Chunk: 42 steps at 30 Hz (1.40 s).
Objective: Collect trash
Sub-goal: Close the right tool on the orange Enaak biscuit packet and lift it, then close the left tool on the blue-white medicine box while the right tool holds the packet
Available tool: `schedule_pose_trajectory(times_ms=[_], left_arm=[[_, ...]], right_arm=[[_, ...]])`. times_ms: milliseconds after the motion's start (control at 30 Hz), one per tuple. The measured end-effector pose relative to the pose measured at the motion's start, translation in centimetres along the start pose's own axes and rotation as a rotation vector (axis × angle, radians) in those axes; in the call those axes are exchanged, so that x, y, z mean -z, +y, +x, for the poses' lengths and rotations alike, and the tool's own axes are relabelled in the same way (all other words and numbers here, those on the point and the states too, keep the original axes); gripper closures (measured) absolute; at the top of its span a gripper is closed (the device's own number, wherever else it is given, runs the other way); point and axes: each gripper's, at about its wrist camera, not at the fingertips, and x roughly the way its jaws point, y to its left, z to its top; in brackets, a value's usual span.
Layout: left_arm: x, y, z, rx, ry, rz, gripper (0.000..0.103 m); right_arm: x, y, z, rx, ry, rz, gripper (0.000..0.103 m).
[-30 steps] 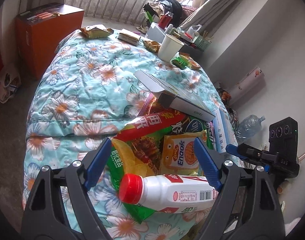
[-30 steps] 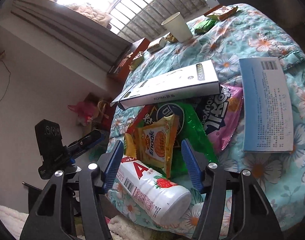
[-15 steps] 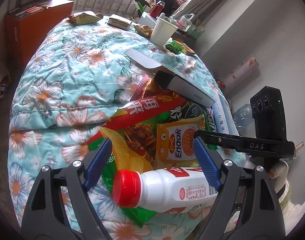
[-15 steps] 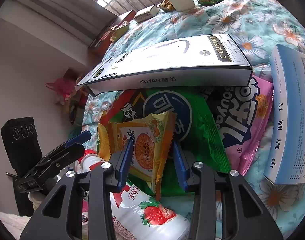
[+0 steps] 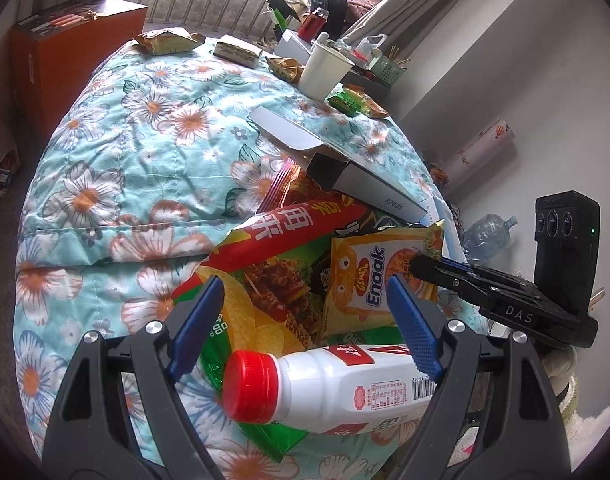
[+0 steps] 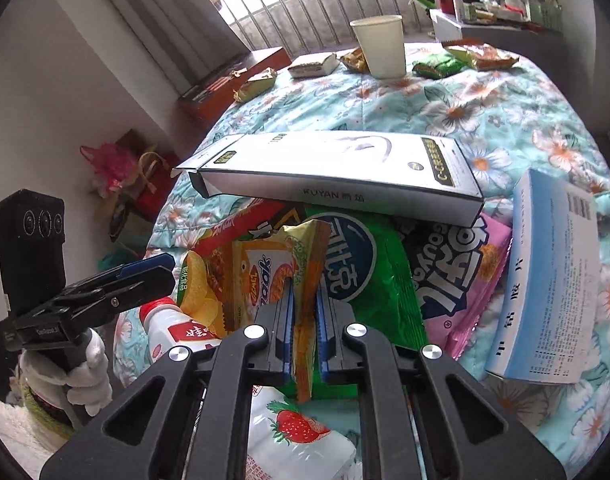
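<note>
A heap of trash lies on the floral quilt (image 5: 117, 148). My right gripper (image 6: 305, 292) is closing its jaws, and the blue pads pinch the edge of a yellow Enaak snack packet (image 6: 261, 276), which stands up off the heap. In the left wrist view the same packet (image 5: 369, 276) is tilted up with the right gripper (image 5: 419, 266) on its right edge. My left gripper (image 5: 305, 286) hangs open just above a white drink bottle (image 5: 333, 388) with a red cap, its fingers apart from it. The bottle (image 6: 293, 432) lies on its side under the right gripper.
Beneath the packet are a green chip bag (image 6: 365, 272), a red-and-green bag (image 5: 273, 248) and a pink bag (image 6: 465, 264). A long white carton (image 6: 337, 168) lies across them, with a blue booklet-like box (image 6: 553, 280) to the right. A paper cup (image 6: 381, 46) and small wrappers sit far back.
The right gripper moved in over the yellow packet, rolled, and closed its jaws on it. The packet's edge now stands up. The left gripper stayed open over the bottle.
</note>
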Motion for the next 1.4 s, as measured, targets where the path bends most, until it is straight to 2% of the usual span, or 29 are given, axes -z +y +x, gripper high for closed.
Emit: schedule_pose_trajectory(times_ms=[100,267,533,700,933,1000,1100,1200,1267,1400], left_arm=[[-0.2,-0.6,-0.6,0.009,-0.019,0.012,0.025],[-0.8,-3.0,-1.3,0.036,-0.042,0.074,0.025],[-1.9,-8.7,-0.2,0.11,-0.02,0.182,0.025],[-2.5,-13.3,2.4,0.156,0.047,0.239,0.024],[-2.9,-19.4,9.0,0.14,0.21,0.308,0.024],[-3.1,-20.4,11.3,0.117,0.257,0.306,0.024],[-2.9,-21.8,14.4,0.008,0.306,0.33,0.024],[-2.3,-22.8,16.7,-0.053,0.344,0.358,0.024],[-1.9,-23.4,17.8,-0.122,0.341,0.389,0.024],[-1.5,-23.9,19.5,-0.171,0.355,0.382,0.024]], right_arm=[[0.2,-0.5,-2.1,0.024,-0.056,0.0,0.094],[1.0,-2.9,-6.0,0.033,-0.148,0.071,0.095],[5.0,-11.0,-13.1,0.052,-0.321,0.327,0.095],[8.7,-16.5,-16.5,0.079,-0.404,0.505,0.095],[12.5,-20.9,-17.8,0.116,-0.425,0.638,0.095],[12.9,-21.5,-17.6,0.12,-0.423,0.648,0.095],[13.3,-22.2,-17.4,0.111,-0.43,0.661,0.095],[14.1,-23.0,-17.5,0.095,-0.439,0.675,0.095],[14.4,-23.2,-17.4,0.089,-0.438,0.678,0.095],[14.7,-23.6,-17.1,0.088,-0.432,0.683,0.095]])
